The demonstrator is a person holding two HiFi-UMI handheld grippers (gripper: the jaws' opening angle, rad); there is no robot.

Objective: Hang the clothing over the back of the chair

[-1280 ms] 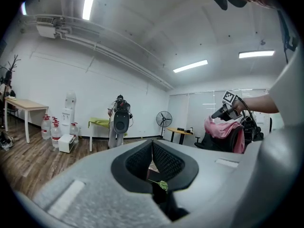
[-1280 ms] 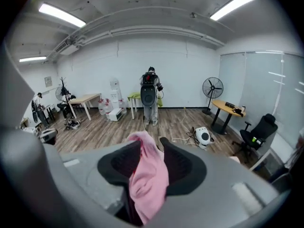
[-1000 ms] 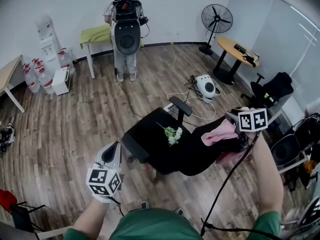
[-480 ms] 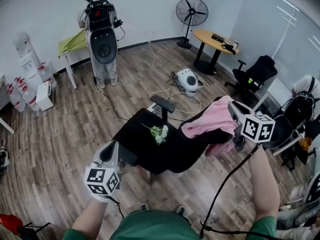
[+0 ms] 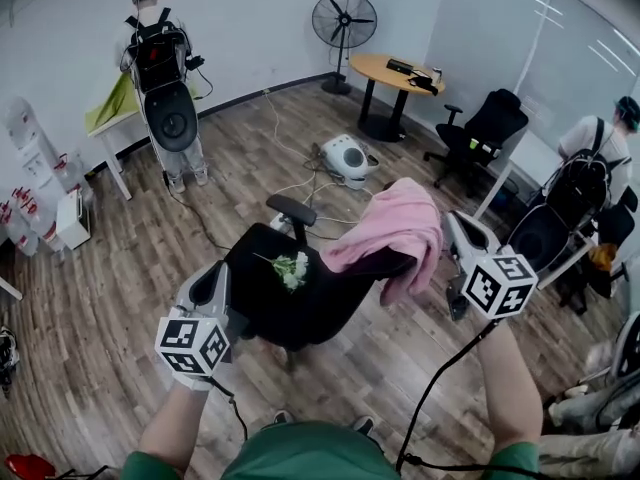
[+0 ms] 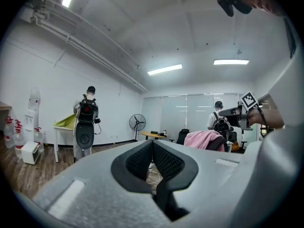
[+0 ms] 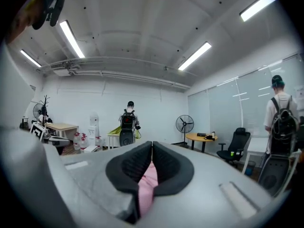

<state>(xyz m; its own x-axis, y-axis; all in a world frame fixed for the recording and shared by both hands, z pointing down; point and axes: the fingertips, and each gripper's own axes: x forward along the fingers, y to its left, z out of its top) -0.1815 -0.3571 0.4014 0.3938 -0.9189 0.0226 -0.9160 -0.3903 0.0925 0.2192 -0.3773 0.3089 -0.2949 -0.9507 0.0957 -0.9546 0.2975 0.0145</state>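
Observation:
A black office chair [image 5: 322, 306] stands in the middle of the head view, with a small bunch of white flowers [image 5: 291, 268] on its seat. Pink clothing [image 5: 392, 226] lies draped over the chair's back and hangs down its right side. My right gripper [image 5: 452, 226] is at the cloth's right edge, and in the right gripper view that right gripper [image 7: 152, 147] is shut with a fold of the pink clothing [image 7: 149, 177] pinched between its pads. My left gripper [image 5: 214, 280] hovers left of the seat. The left gripper [image 6: 152, 144] is shut and empty; the pink clothing [image 6: 202, 139] shows beyond it.
A person with a backpack [image 5: 160, 63] stands at a table at the back left. A fan [image 5: 343, 20], a round table [image 5: 396, 72], another black chair [image 5: 482, 128] and a second person [image 5: 598, 163] are at the back and right. A white machine [image 5: 346, 156] and cables lie on the floor.
The pink clothing has gone from a low bunch beside the chair to spread over the chair's back. Both grippers have risen, the right one now at the cloth's right edge.

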